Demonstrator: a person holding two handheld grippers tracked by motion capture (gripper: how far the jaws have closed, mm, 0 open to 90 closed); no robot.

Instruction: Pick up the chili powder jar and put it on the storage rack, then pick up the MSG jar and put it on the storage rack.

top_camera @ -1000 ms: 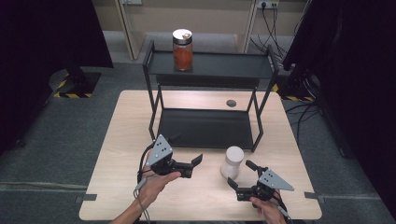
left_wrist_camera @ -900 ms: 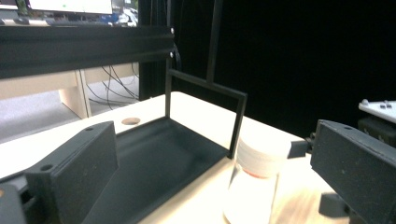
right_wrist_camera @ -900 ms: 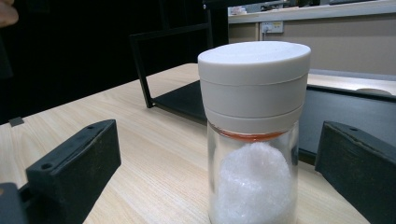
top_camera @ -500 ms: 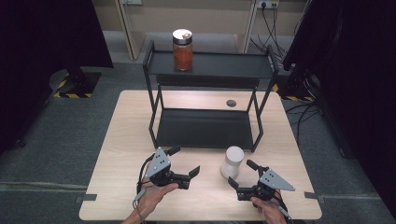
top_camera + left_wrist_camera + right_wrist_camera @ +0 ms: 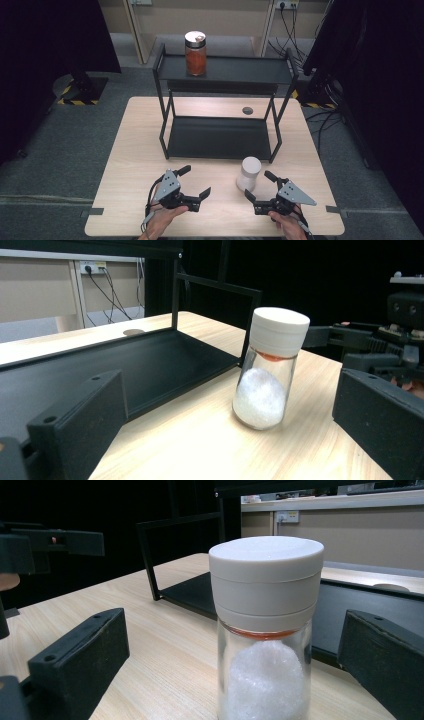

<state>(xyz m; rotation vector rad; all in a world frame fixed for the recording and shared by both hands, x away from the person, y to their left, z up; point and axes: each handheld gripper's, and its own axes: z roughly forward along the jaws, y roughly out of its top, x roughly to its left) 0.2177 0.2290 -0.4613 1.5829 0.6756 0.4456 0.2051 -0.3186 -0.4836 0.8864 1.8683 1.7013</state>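
My grippers: left gripper (image 5: 194,182) and right gripper (image 5: 260,187) black, blocky screw-holed jaws, grey three-cornered top plates, dark trailing cables.

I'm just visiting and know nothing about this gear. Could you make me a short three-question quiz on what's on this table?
1. True or false: the white-lidded jar stands on the table, not on the rack.
2. What sits on the rack's top shelf?
3. Which gripper is nearer the white-lidded jar: A left gripper, B right gripper?

Key: 1 true. 2 The orange-filled jar. 3 B.
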